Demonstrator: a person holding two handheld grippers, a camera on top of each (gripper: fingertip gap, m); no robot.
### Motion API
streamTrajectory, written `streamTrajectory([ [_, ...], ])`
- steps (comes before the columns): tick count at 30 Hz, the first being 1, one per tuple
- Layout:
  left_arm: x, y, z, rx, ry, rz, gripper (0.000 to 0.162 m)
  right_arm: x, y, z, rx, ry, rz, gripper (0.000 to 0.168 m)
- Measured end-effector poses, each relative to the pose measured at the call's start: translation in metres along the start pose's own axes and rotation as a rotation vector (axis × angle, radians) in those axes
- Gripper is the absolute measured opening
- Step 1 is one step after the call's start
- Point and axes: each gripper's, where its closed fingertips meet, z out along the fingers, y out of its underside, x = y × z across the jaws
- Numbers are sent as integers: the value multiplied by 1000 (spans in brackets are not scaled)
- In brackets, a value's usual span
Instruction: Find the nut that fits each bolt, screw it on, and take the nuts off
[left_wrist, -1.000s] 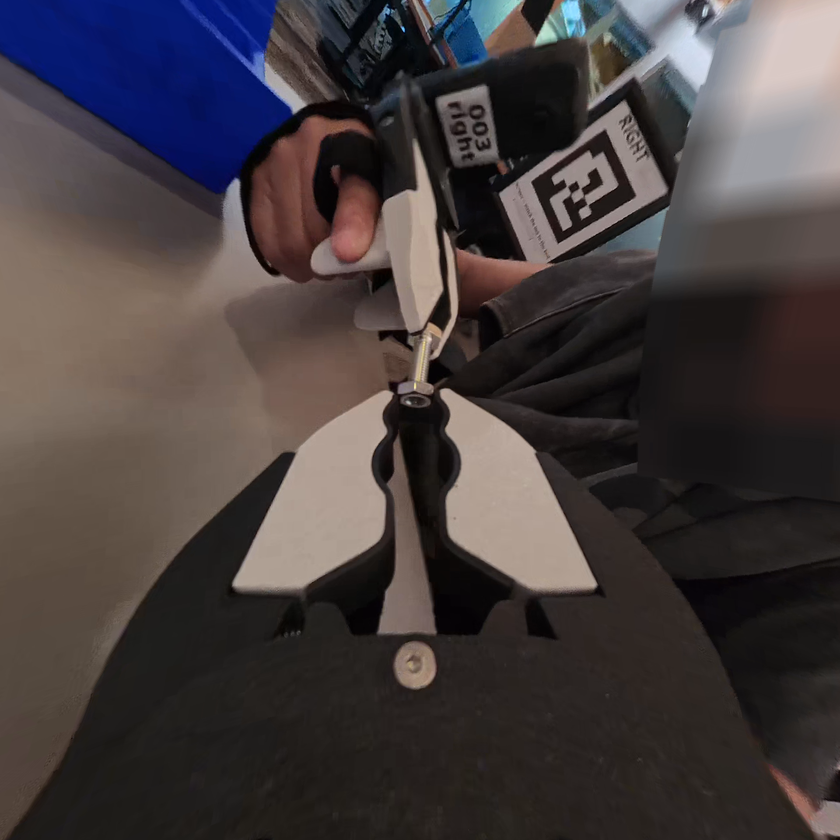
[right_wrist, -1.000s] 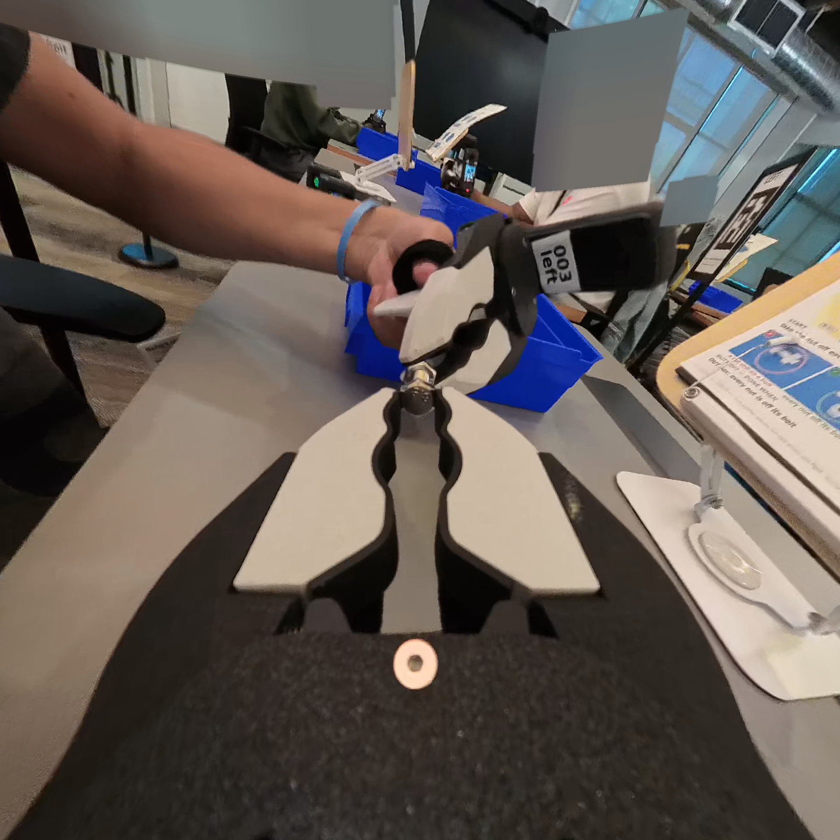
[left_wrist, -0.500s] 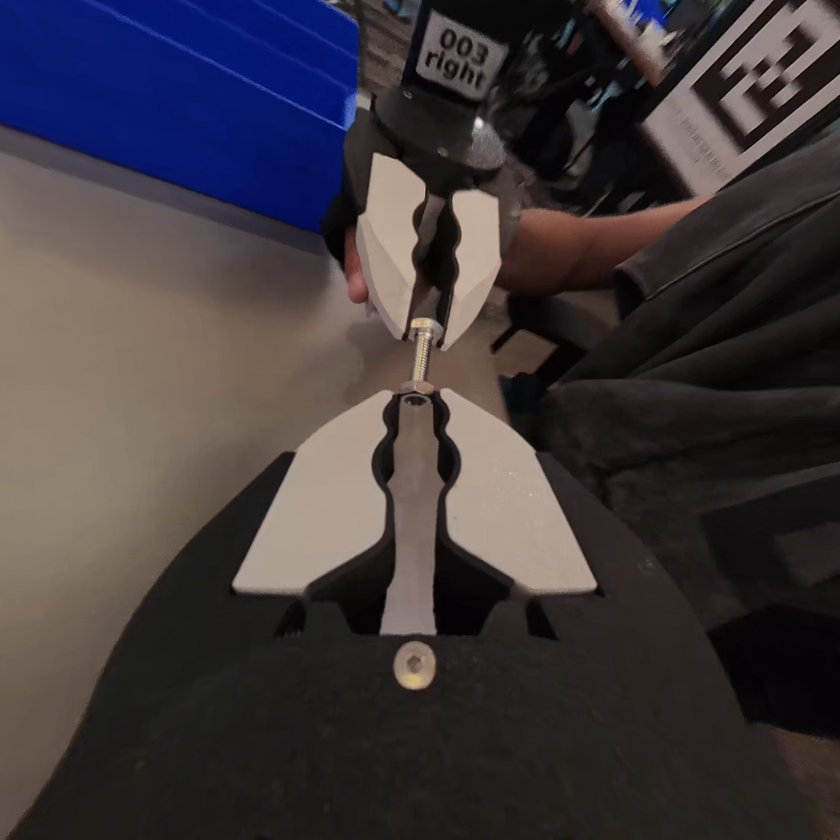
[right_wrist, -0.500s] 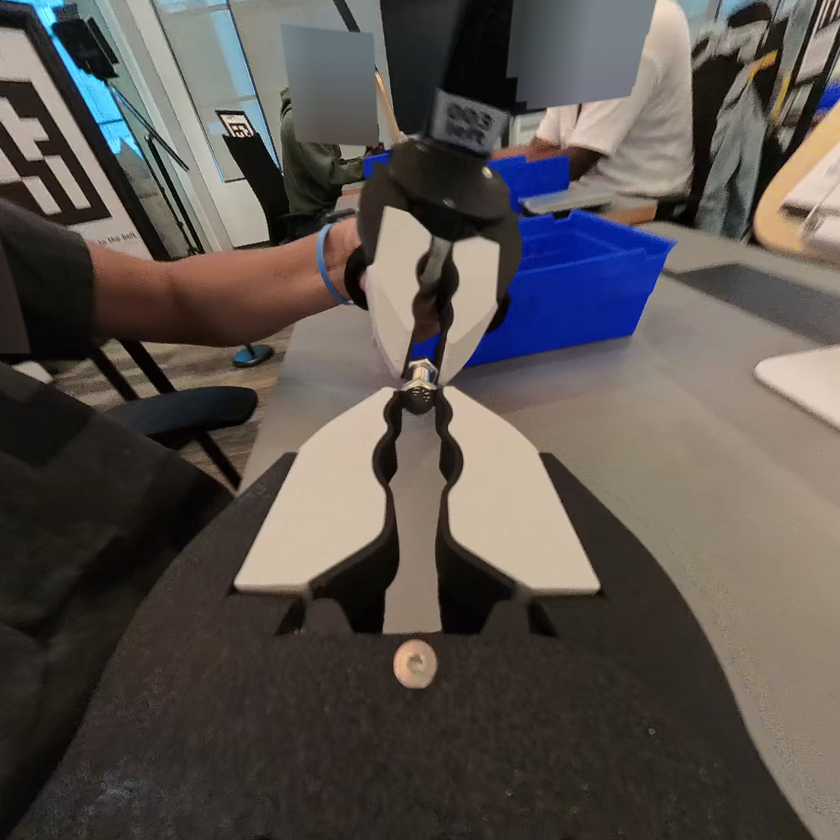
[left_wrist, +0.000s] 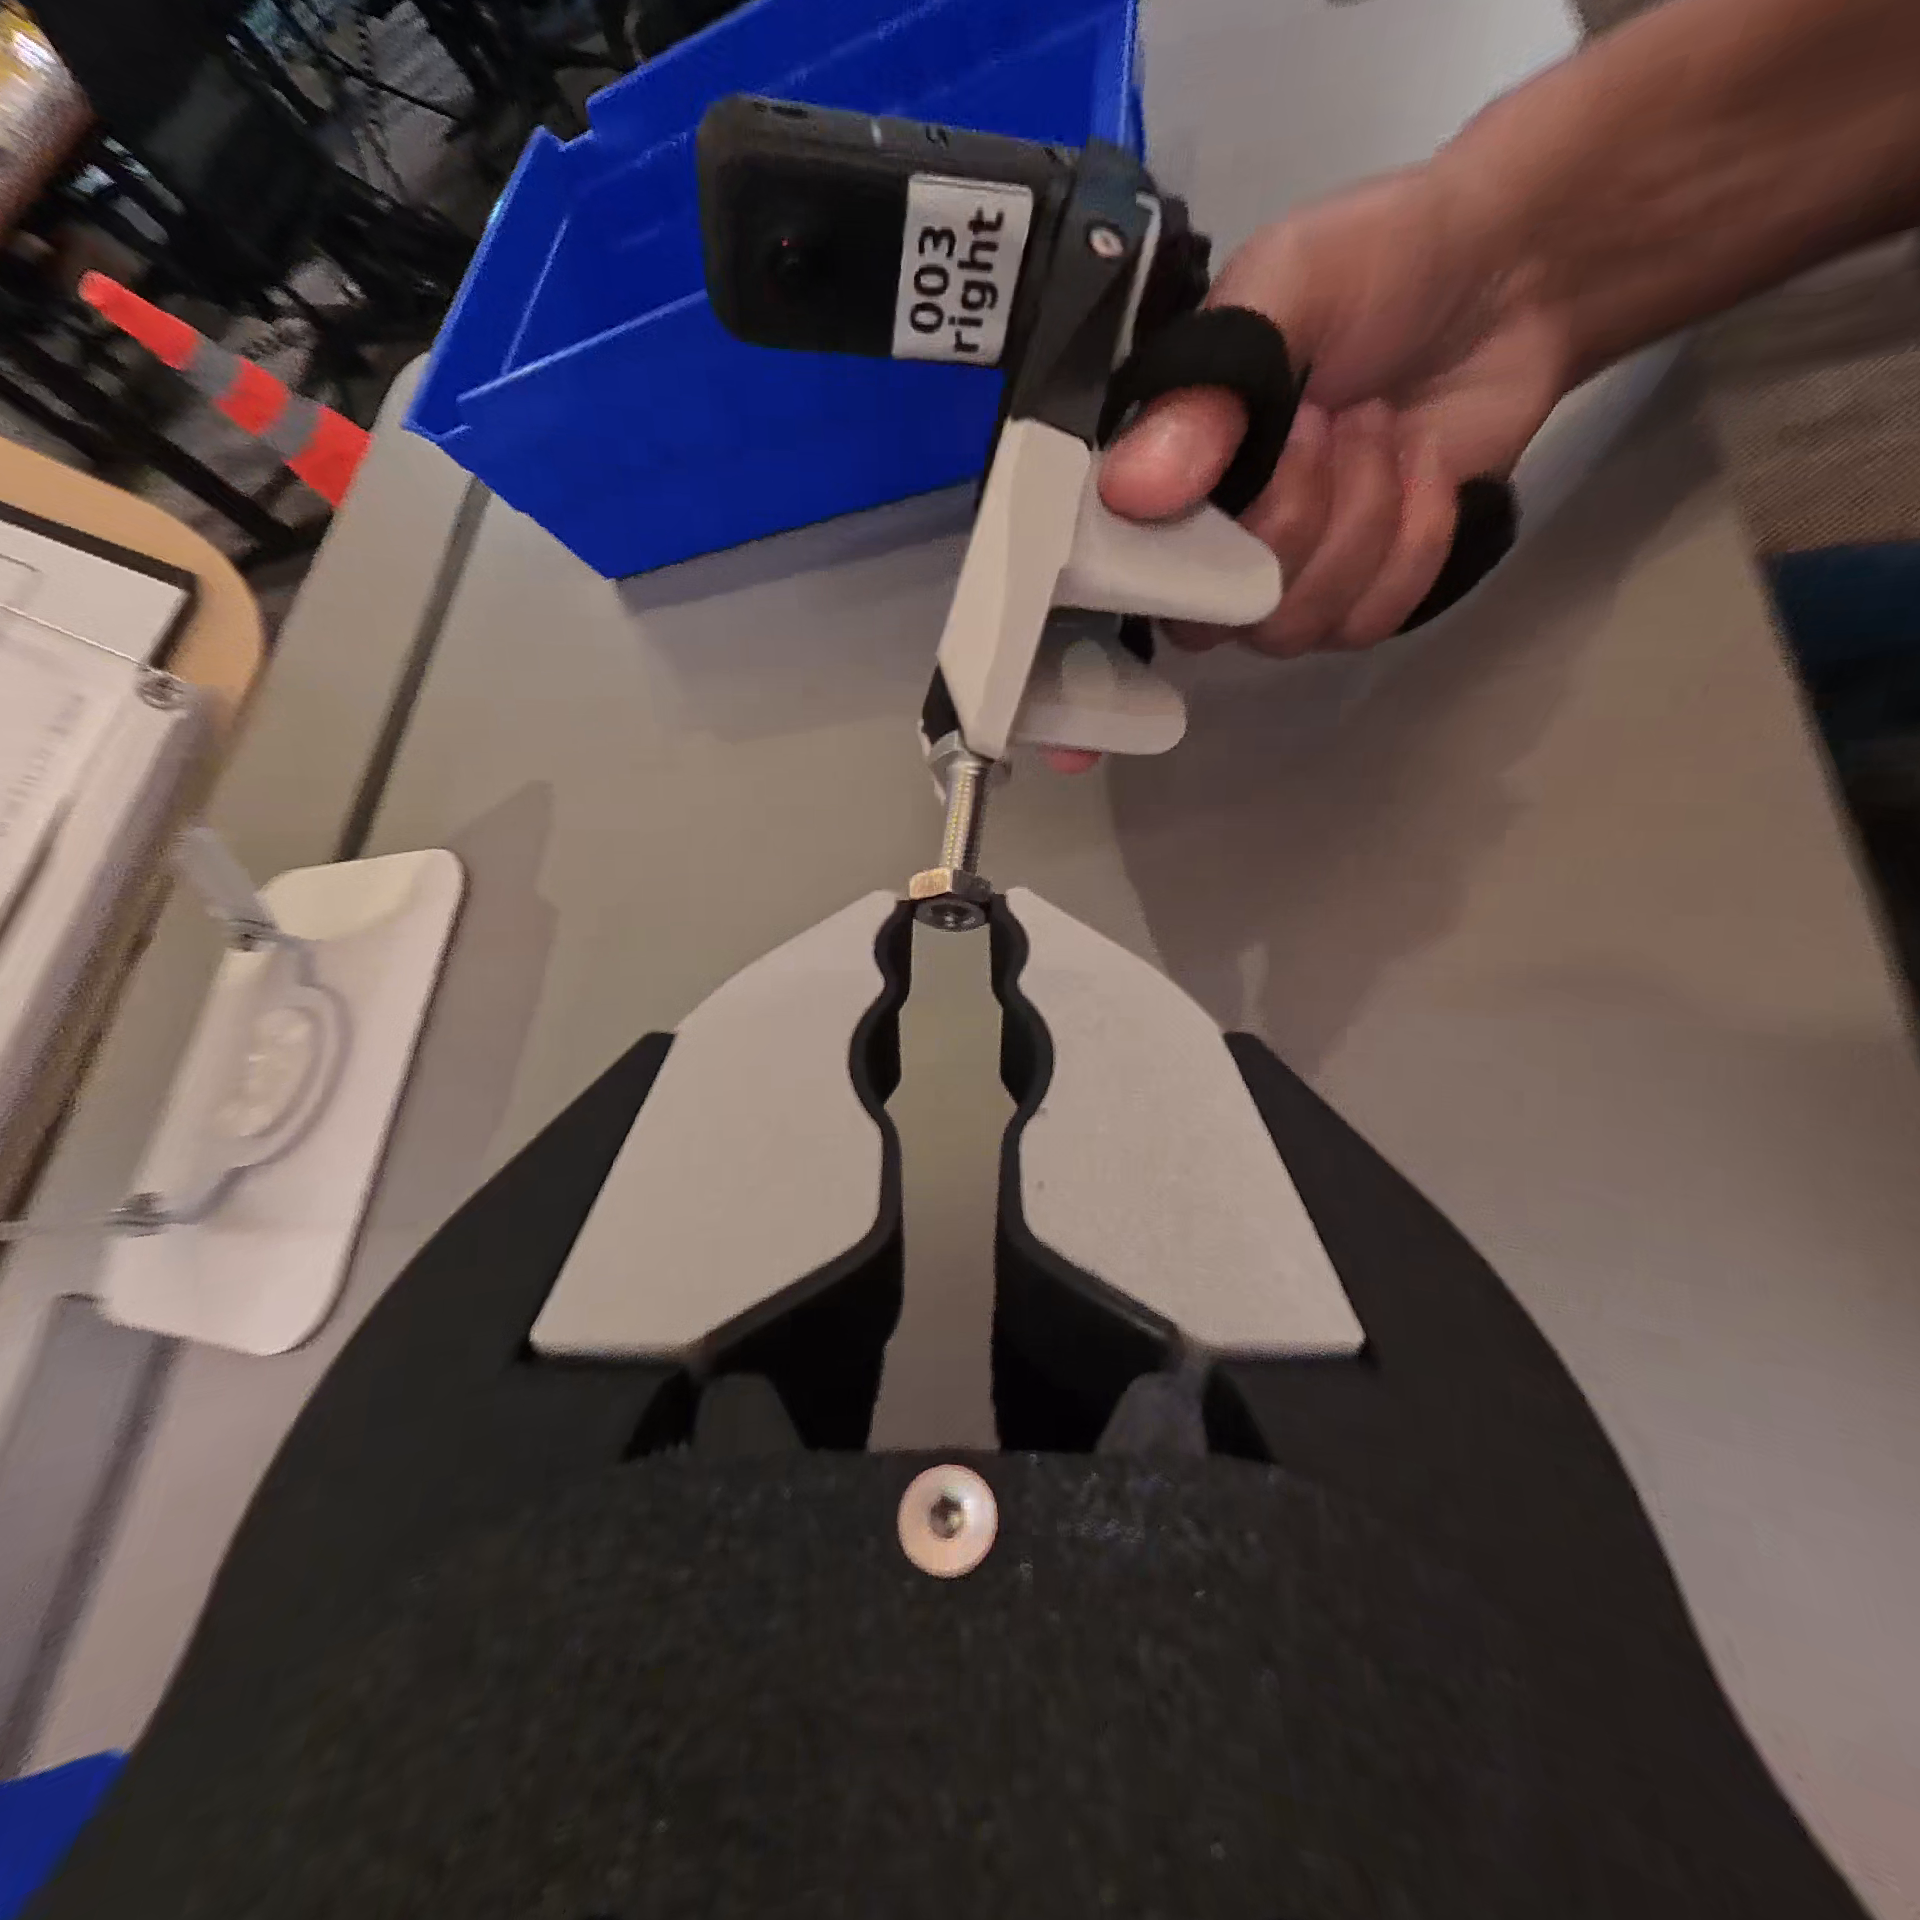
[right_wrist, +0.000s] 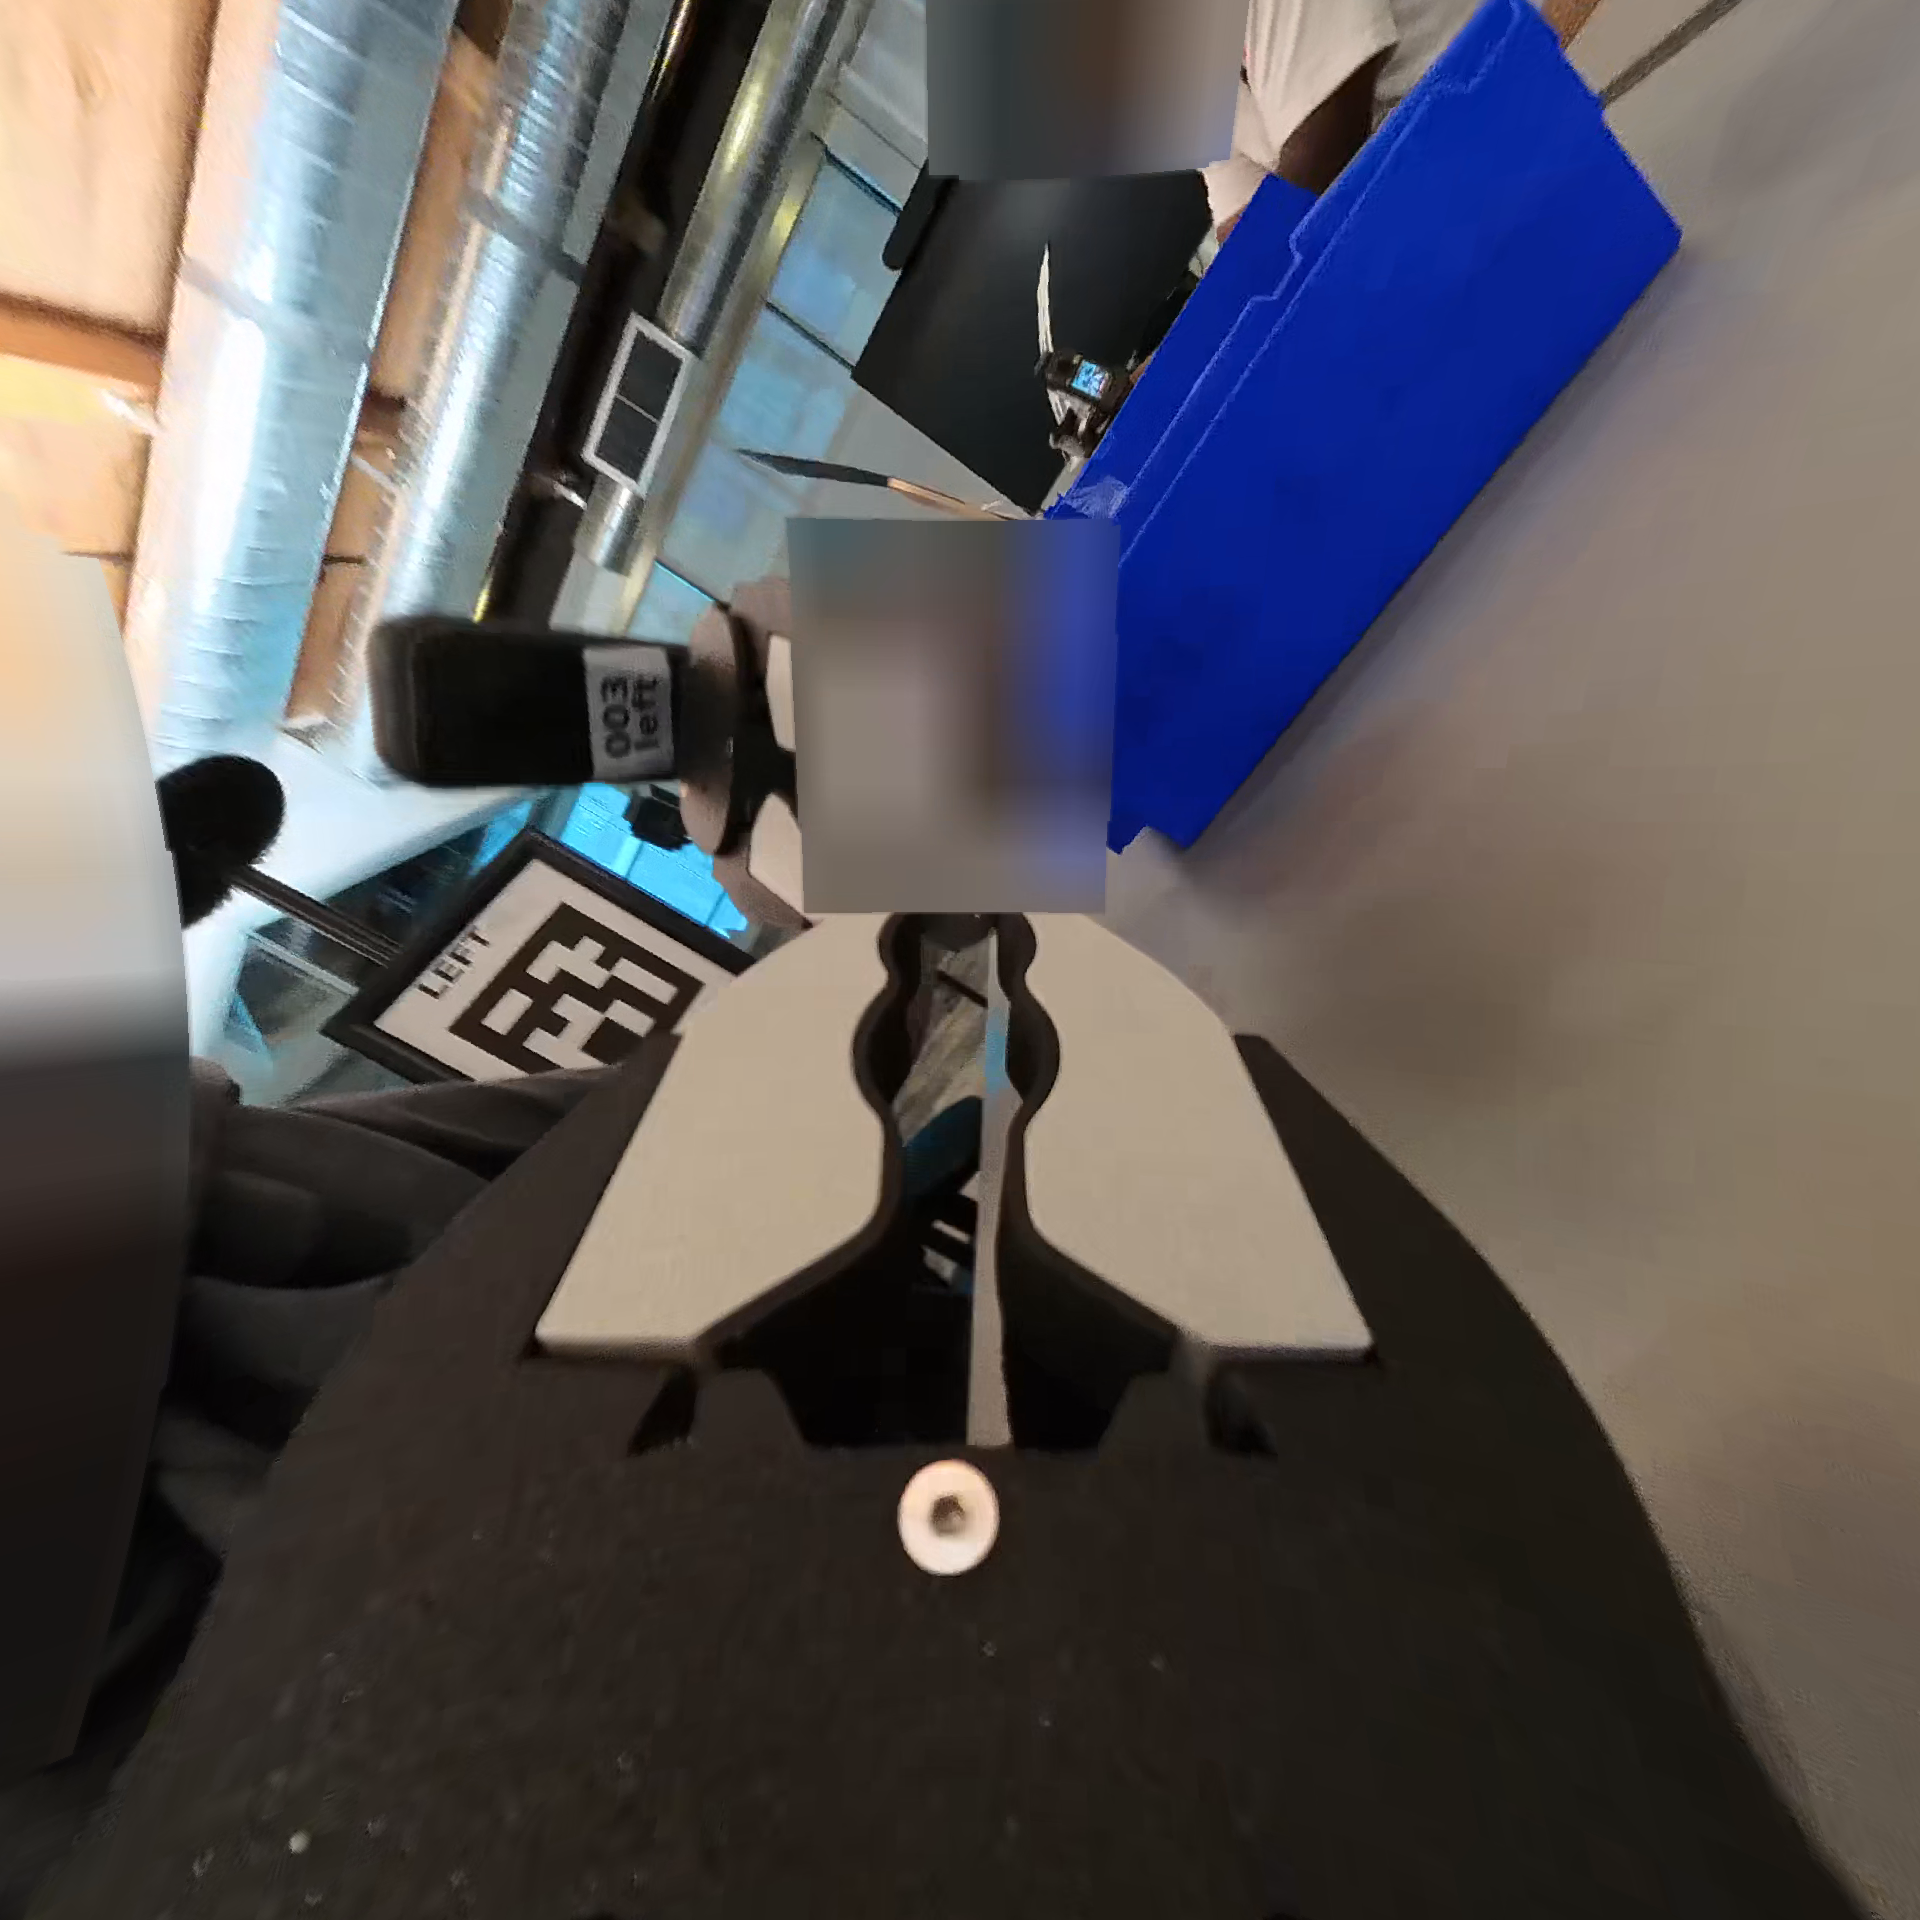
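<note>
In the left wrist view my left gripper (left_wrist: 951, 909) is shut on a small silver hex nut (left_wrist: 940, 886) at its fingertips. A silver bolt (left_wrist: 961, 816) stands with its threaded end in the nut. My right gripper (left_wrist: 961, 743), held by a hand (left_wrist: 1351, 416), is shut on the bolt's head from above and is seen side-on. In the right wrist view the right gripper (right_wrist: 951, 930) is narrowly closed. A mosaic patch hides the bolt, the nut and the left gripper's fingers there. Only the left gripper's black camera body (right_wrist: 520, 717) shows.
A blue bin (left_wrist: 727, 395) stands on the grey table (left_wrist: 1455, 1039) beyond the grippers and also shows in the right wrist view (right_wrist: 1351, 468). A white stand base (left_wrist: 281, 1091) with a sign sits at the left. A black-and-white marker board (right_wrist: 561, 997) stands behind. The tips of both grippers are at nearly the same place. The white stand base (left_wrist: 281, 1091) is about 40 cm from both grippers' fingertips.
Both grippers have rolled about the bolt's axis, so both views have turned. The right gripper went from side-on to face-on to side-on the other way. Nut and bolt stay gripped.
</note>
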Motion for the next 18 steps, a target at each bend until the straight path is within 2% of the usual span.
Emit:
streamTrajectory([
  [3,0,0,0,-5,-54,54,14,0,-1,0,20,-37,61,14],
  [5,1,0,-1,-6,-34,5,14,0,0,1,17,-43,63,14],
  [10,6,7,-6,-25,32,-112,25,-13,-7,-2,29,-67,-24,14],
  [13,10,0,-12,92,88,-301,26,-15,-9,-4,19,-17,-142,15],
  [15,20,-7,-14,203,200,-459,31,-19,-8,-3,25,-7,-234,14],
  [18,24,-7,-16,312,218,-520,27,-24,-1,4,2,-13,-334,14],
])
